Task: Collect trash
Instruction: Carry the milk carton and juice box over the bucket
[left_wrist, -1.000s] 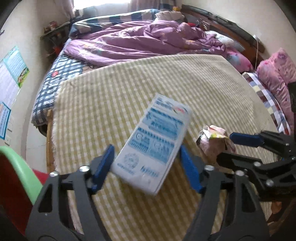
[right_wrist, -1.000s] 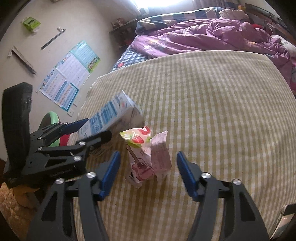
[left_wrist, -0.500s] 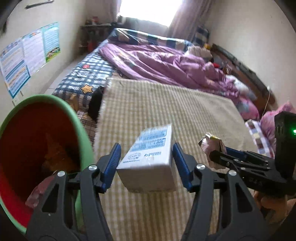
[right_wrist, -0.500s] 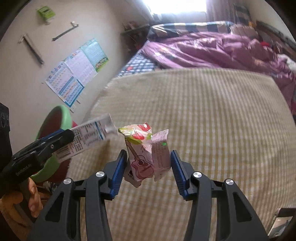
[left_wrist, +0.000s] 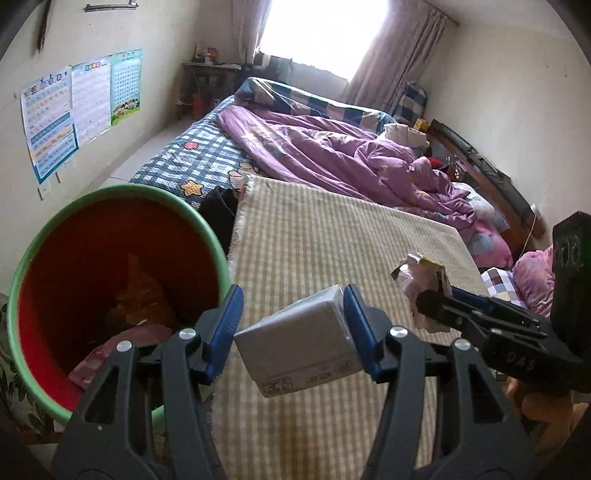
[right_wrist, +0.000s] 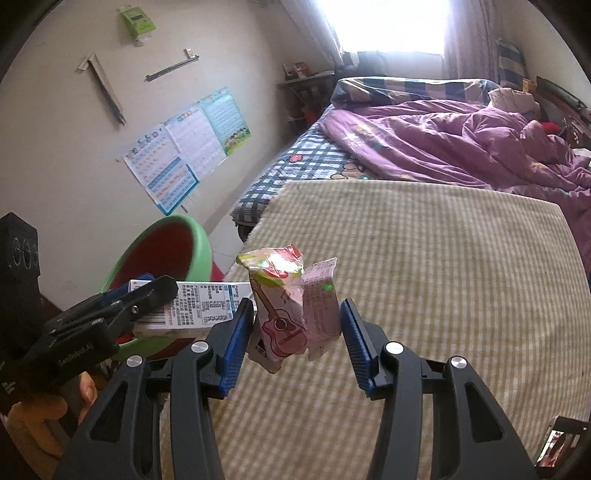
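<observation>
My left gripper (left_wrist: 293, 326) is shut on a white and blue carton (left_wrist: 303, 345), held in the air just right of a red bin with a green rim (left_wrist: 110, 192). The carton also shows in the right wrist view (right_wrist: 199, 301), in front of the bin (right_wrist: 162, 229). My right gripper (right_wrist: 295, 332) is shut on a crumpled pink wrapper with a guitar print (right_wrist: 284, 314), held above the checked yellow mat (right_wrist: 443, 277). The wrapper shows at the right of the left wrist view (left_wrist: 421, 277). The bin holds some trash.
The mat (left_wrist: 332, 240) lies over a bed with a purple quilt (left_wrist: 332, 155) and a blue plaid sheet (left_wrist: 195, 162). Posters (right_wrist: 184, 147) hang on the left wall. A wooden headboard (left_wrist: 498, 184) runs along the right. A small device (right_wrist: 561, 443) lies at the mat's near right.
Both grippers have lifted their items off the mat and swung left. The carton has turned end-on and now hangs beside the bin, which came fully into view.
</observation>
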